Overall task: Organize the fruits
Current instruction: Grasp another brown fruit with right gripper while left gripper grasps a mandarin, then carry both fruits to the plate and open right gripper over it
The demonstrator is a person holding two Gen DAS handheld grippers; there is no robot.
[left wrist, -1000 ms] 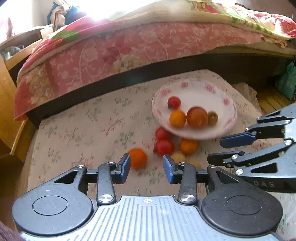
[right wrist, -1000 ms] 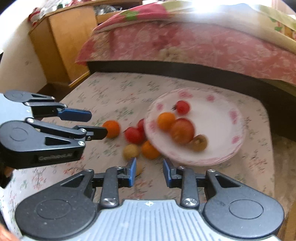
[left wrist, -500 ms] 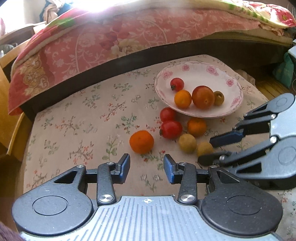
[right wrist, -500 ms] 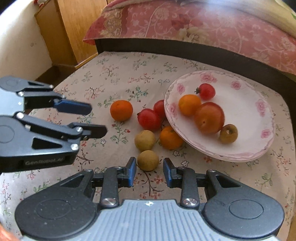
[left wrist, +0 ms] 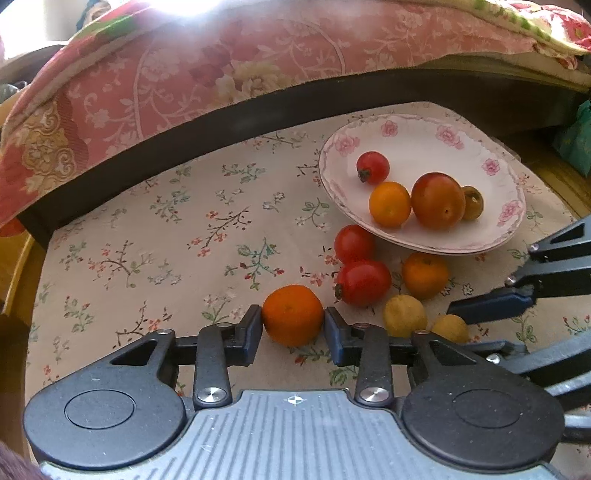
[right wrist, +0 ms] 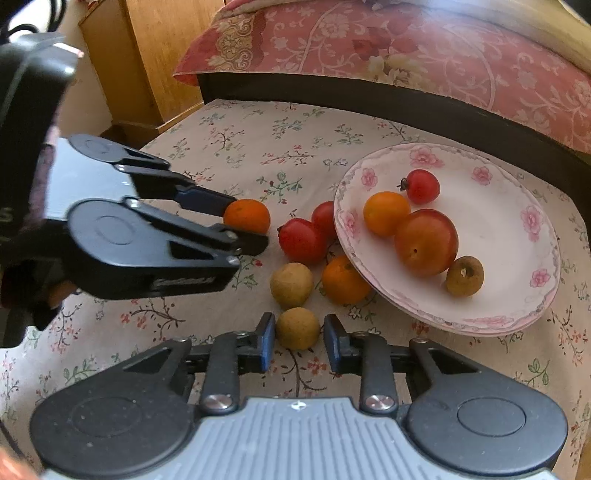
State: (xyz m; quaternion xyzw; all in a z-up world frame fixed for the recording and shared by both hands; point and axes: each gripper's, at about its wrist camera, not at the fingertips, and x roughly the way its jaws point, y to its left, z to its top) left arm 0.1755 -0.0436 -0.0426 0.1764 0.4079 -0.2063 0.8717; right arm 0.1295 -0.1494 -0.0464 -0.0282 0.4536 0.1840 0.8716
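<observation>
Glossy round orange (left wrist: 291,314) clamped in left gripper (left wrist: 292,326), matte (tan) longan (right wrist: 297,328) in right gripper (right wrist: 298,341), clenched.

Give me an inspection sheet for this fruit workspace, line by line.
Surface: floral cloth, flat.
Job's things: plate holds four fruits; six lie loose beside it.
Clutter: nothing seen.
Claws: left claw has just been closing, pads on the mandarin; right claw shut on a brown fruit.
Cables: possibly one dark cable, upper left.
Surroundings: quilted bed, wooden cabinet.
</observation>
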